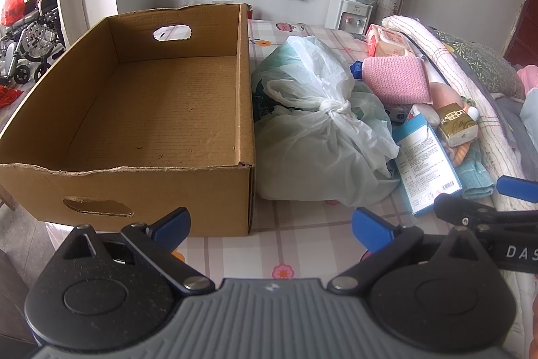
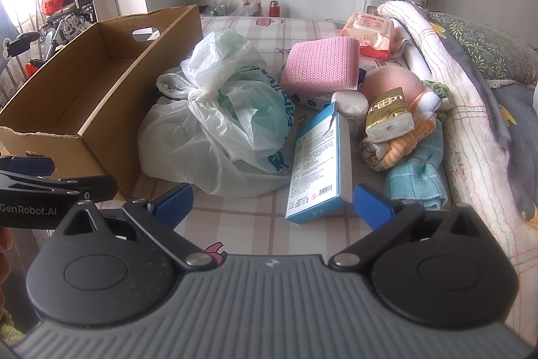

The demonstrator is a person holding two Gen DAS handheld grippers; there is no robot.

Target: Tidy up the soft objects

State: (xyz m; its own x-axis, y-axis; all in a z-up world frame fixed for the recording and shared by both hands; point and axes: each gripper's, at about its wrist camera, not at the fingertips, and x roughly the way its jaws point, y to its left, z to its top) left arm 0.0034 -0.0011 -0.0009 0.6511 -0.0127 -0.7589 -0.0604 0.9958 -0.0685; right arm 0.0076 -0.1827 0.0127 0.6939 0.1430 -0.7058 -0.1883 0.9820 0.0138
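1. Low over the near edge of the checked bedsheet (image 2: 255, 224), the left gripper (image 1: 272, 226) and the right gripper (image 2: 273, 202) both hang with their blue-padded fingers spread wide; neither holds or touches anything.
2. Just ahead of the left gripper's left finger stands a cardboard box (image 1: 134, 190), corrugated, open-topped, with torn rims and oval hand-holes; its inside is bare.
3. Ahead of the left gripper's right finger, touching the box's right wall, lies a knotted plastic bag (image 1: 319, 137), thin, crinkled, whitish-green and bulging.
4. Between the right gripper's fingers, just ahead, lies a flat blue-and-white carton (image 2: 319, 164), stiff-edged, its printed face up, its near end close to the right pad.
5. Beyond the carton sits a pink knitted pad (image 2: 321, 66), and farther back a pack of wet wipes (image 2: 370, 29).
6. Ahead and to the right of the right gripper is a loose heap: a gold tissue pack (image 2: 388, 116) atop an orange-striped cloth (image 2: 400, 143), with a folded teal towel (image 2: 417, 180) nearest the right finger.
7. A rolled white quilt (image 2: 447, 96) bounds that heap on the right.
8. Open sheet lies directly under both grippers; the box's near corner crowds the left gripper's left side.
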